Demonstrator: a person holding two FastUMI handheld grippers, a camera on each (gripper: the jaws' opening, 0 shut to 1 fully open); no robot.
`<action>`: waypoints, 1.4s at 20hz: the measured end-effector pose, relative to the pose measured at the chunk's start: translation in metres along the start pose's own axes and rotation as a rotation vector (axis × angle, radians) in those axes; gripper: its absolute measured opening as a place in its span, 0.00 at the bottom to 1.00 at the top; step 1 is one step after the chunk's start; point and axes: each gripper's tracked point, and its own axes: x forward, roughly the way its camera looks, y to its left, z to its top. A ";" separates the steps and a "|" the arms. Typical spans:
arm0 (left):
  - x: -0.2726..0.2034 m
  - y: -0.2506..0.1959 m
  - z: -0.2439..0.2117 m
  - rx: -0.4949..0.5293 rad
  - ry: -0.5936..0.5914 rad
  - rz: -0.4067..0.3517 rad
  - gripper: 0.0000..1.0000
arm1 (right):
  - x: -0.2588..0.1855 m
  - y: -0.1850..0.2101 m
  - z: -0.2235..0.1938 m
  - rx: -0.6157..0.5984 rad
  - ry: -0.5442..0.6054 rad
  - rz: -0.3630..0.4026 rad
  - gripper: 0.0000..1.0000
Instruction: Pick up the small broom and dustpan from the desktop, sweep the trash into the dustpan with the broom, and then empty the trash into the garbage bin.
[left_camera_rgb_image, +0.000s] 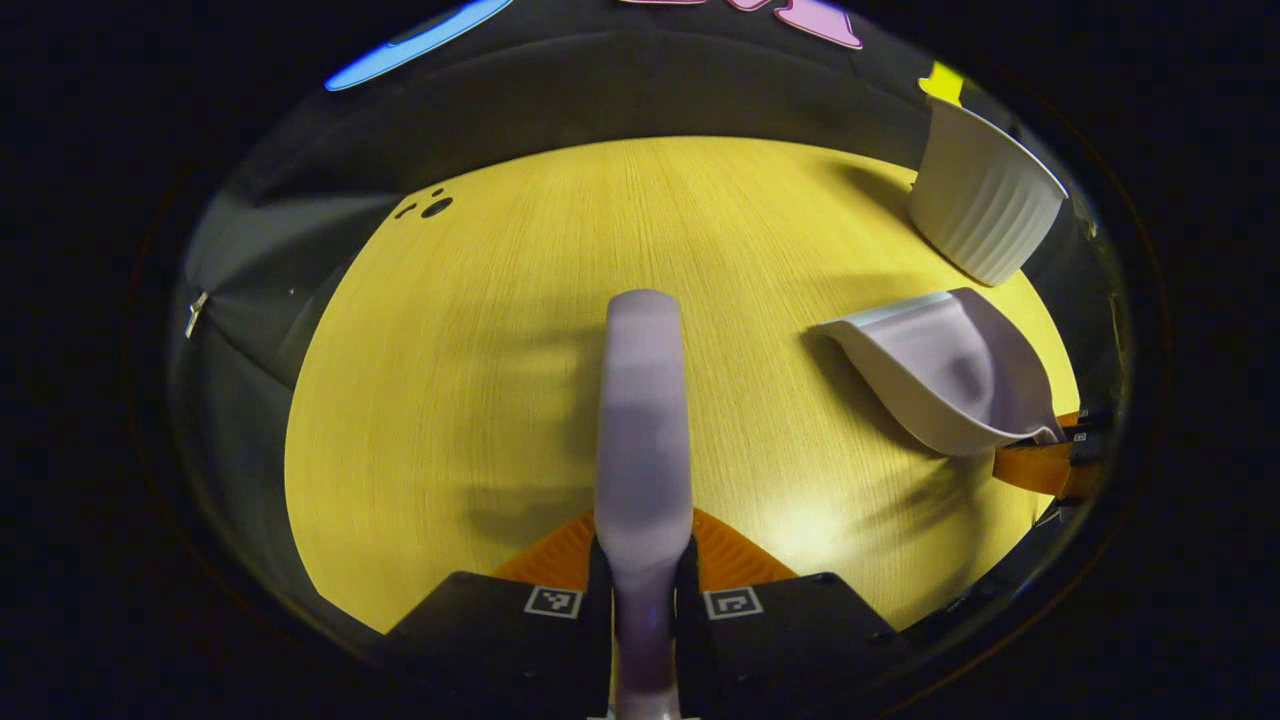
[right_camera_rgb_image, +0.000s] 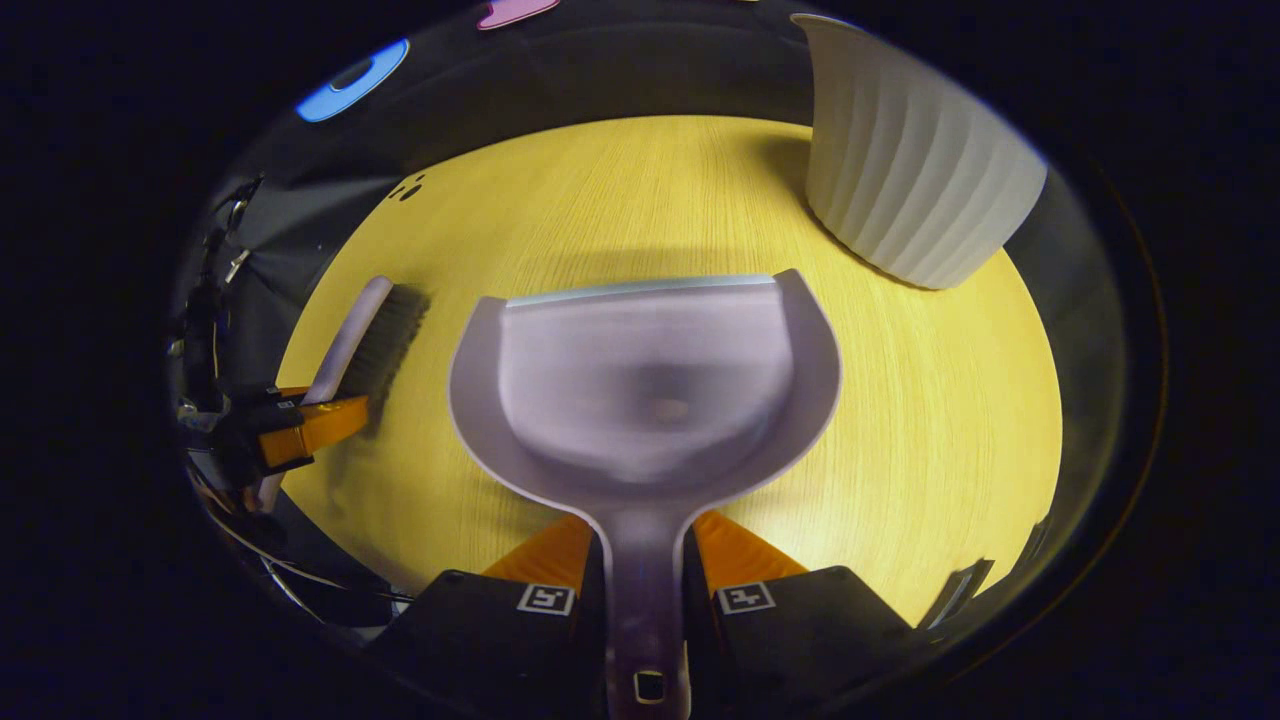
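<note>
In the left gripper view, the yellow wooden tabletop (left_camera_rgb_image: 480, 400) lies bare ahead of the left gripper (left_camera_rgb_image: 643, 580) and to its left. To its right, the pale lilac plastic dustpan (left_camera_rgb_image: 950, 370) blocks the way. The white ribbed plastic bin (left_camera_rgb_image: 985, 200) stands beyond it, far right, apart.

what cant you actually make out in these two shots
- Broom bristles: in the left gripper view its own back hides them.
- Dark specks on the table: too small to tell if they are trash.
- Garbage bin inside: the right gripper view sees its ribbed wall, rim cut off at the top edge.
- Dustpan contents: blurred, one faint spot, unclear.
</note>
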 end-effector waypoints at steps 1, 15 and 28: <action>0.001 0.000 -0.002 -0.004 0.017 0.004 0.30 | 0.000 0.001 -0.001 -0.001 0.002 -0.003 0.37; -0.039 -0.013 0.012 -0.090 -0.147 -0.015 0.95 | -0.023 0.011 0.020 0.059 -0.086 0.047 0.99; -0.266 -0.005 0.064 -0.157 -0.877 0.024 0.96 | -0.213 0.027 0.112 -0.008 -0.730 0.049 0.99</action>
